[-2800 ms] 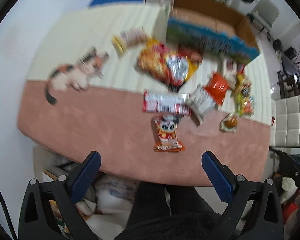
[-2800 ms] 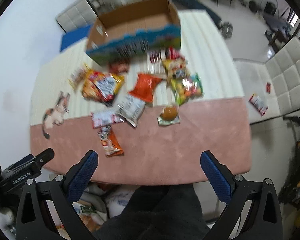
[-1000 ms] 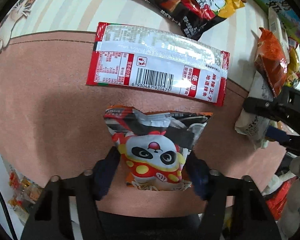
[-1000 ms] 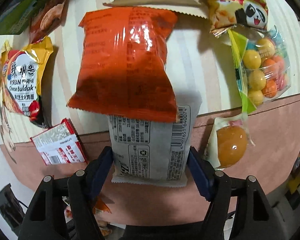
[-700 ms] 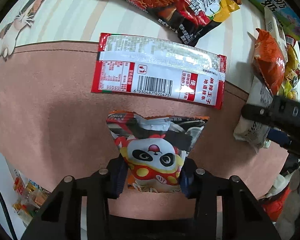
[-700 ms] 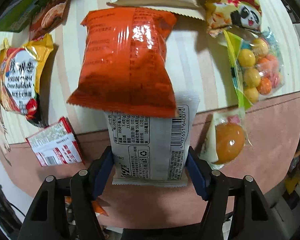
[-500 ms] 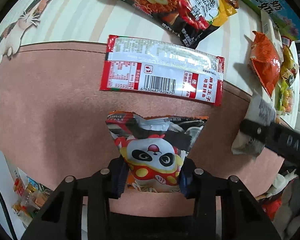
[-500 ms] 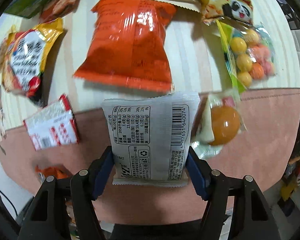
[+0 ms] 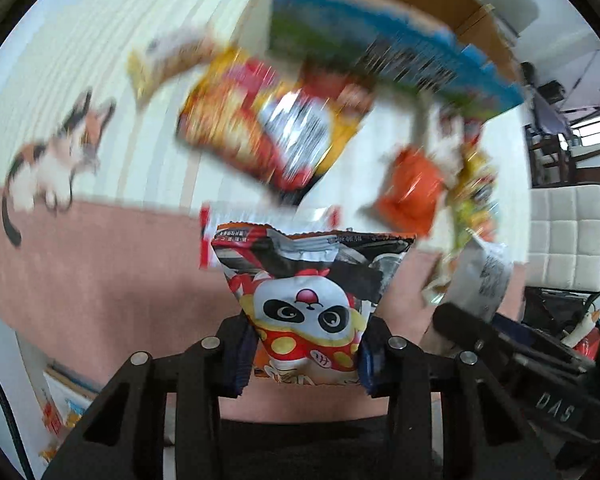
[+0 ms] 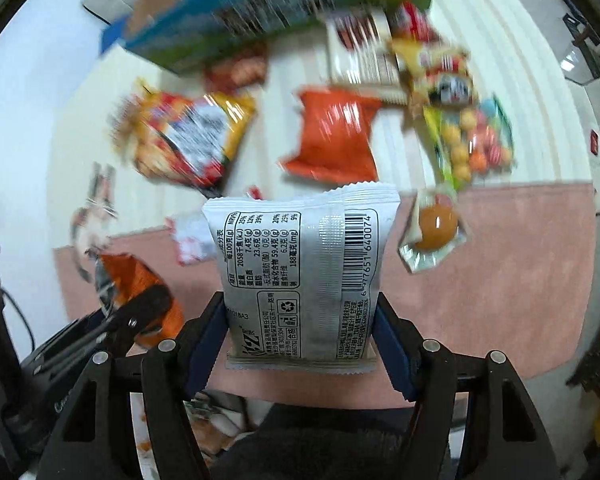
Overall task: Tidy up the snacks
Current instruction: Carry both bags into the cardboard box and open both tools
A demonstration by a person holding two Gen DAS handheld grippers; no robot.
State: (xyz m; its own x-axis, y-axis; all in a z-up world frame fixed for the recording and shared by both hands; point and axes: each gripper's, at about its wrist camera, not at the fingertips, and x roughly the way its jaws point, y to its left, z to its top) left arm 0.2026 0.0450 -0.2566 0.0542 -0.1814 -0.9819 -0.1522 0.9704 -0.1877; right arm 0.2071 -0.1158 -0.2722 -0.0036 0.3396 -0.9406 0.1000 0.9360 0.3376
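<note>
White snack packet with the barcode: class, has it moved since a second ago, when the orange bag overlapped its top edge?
Yes. The white snack packet, clamped in the right gripper, now sits clear of the orange bag, drawn back and lifted off the table.

You can read the white snack bag [image 10: 300, 280] best. Its barcode has the numbers 6 977651 640074 beside it. A small table on it shows 2058, 23.6, 59.4, 6.2 and 188. Near its bottom stands 1018A3. On the black right gripper [image 9: 556, 410], seen from your left camera, you can read DAS. The box's words are too blurry to read.
</note>
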